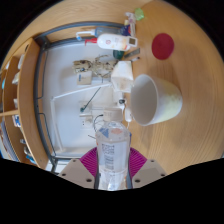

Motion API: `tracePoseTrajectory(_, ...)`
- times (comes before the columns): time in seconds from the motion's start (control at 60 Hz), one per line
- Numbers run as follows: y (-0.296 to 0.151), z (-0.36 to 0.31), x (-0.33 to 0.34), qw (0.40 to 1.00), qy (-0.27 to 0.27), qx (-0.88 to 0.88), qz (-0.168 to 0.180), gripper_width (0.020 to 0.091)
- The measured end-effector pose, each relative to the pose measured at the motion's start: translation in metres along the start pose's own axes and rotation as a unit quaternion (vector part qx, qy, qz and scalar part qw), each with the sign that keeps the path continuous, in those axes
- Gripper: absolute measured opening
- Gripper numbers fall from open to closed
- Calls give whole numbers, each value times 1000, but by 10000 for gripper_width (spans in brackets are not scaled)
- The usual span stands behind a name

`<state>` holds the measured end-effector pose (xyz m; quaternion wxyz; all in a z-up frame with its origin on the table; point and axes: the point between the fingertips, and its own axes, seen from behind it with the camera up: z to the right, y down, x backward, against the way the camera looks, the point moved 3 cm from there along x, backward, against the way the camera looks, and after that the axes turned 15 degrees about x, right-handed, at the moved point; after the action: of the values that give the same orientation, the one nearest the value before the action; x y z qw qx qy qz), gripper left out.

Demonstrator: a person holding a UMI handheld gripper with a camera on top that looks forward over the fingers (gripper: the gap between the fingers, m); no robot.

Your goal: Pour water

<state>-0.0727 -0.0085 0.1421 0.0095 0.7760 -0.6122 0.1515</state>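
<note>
A clear plastic water bottle (112,152) is pinched upright between the jaws, both pink pads (90,160) pressed on its sides. Just beyond it, a white cup (156,98) is seen on the round wooden worktop (185,70), with a red coaster (163,44) further off

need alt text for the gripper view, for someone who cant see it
A clear plastic water bottle is held upright between the gripper jaws, both magenta pads pressing on its sides. Just beyond it, a white cup stands on a round wooden table, with a red coaster farther back and small clutter nearby.
</note>
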Motion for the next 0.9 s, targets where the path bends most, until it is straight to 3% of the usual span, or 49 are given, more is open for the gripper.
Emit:
tracePoseTrajectory(0.167, 6, -2, -7, 995, -5, -82, -59, 376)
tracePoseTrajectory(0.483, -11, 1, -4, 982, 4, -174, -80, 388)
tracePoseTrajectory(0.7, -26, -11, 7, 991, 9, -111, -73, 388)
tracePoseTrajectory(0.9, -82, -59, 35, 983, 5, 179, -41, 402)
